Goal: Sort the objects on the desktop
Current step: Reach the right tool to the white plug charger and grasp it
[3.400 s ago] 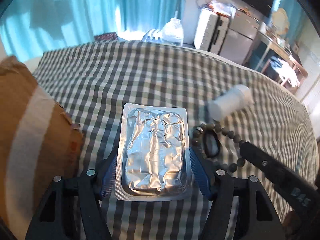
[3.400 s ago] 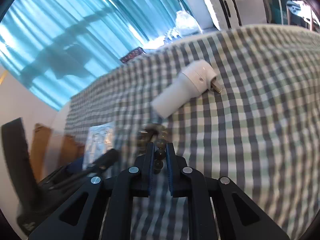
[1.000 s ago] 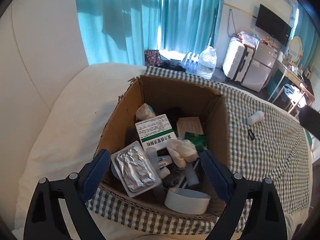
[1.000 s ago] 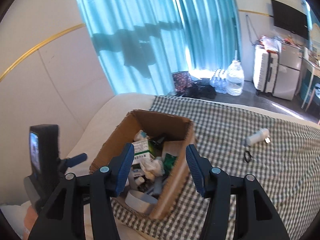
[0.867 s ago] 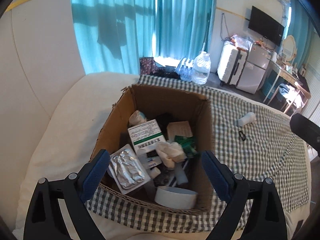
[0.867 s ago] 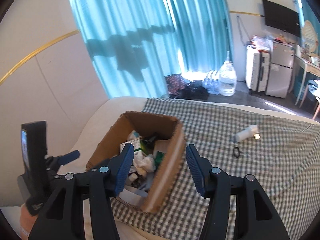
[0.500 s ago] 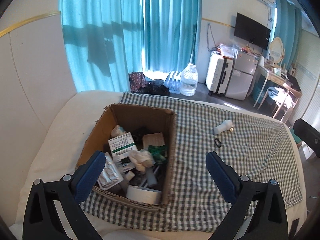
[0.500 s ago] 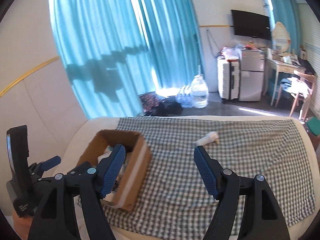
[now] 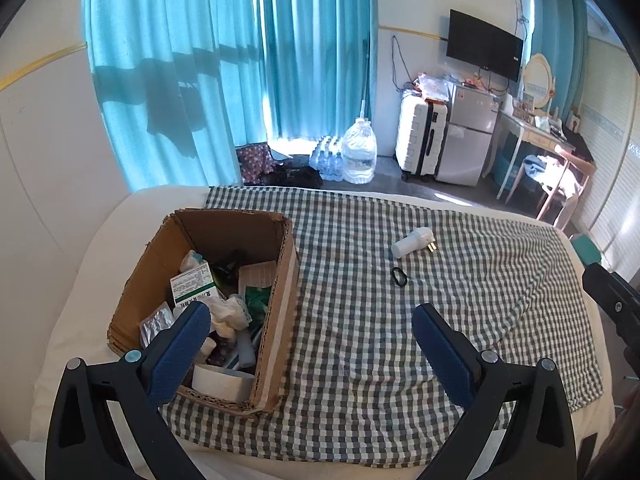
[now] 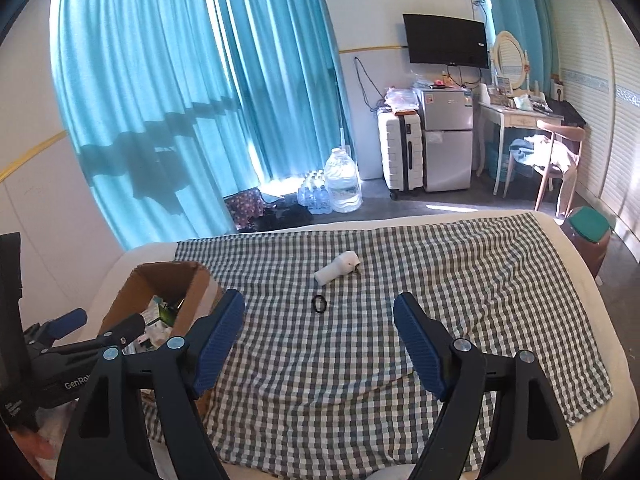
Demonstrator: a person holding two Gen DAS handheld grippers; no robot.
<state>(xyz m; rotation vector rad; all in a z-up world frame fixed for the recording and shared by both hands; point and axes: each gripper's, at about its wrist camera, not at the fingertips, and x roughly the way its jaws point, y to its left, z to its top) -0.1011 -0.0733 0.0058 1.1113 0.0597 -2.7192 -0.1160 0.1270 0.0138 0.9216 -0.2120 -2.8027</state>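
Observation:
An open cardboard box (image 9: 280, 280) (image 10: 200, 292) sits on the left of the checked cloth (image 9: 360, 340), holding a foil pack (image 9: 154, 322), a green-and-white carton (image 9: 194, 286), crumpled tissue and several other items. A white plug adapter (image 9: 412, 242) (image 10: 336, 268) and a small black ring (image 9: 399, 277) (image 10: 319, 303) lie on the cloth farther back. My left gripper (image 9: 310, 322) stands wide open with nothing between its fingers, well back from the box. My right gripper (image 10: 318, 312) is still opening, with nothing between its jaws, high above the cloth.
The cloth covers a white mattress (image 9: 80, 272). Beyond it are teal curtains (image 9: 240, 60), water bottles (image 9: 358, 152), a white suitcase (image 9: 420, 144), a small fridge (image 9: 468, 132), a desk and chair (image 10: 556, 152). A brown bin (image 10: 586, 240) stands at the right.
Both grippers have drawn back and up from the box, so the whole cloth shows. The foil pack lies in the box, and the right jaws have widened.

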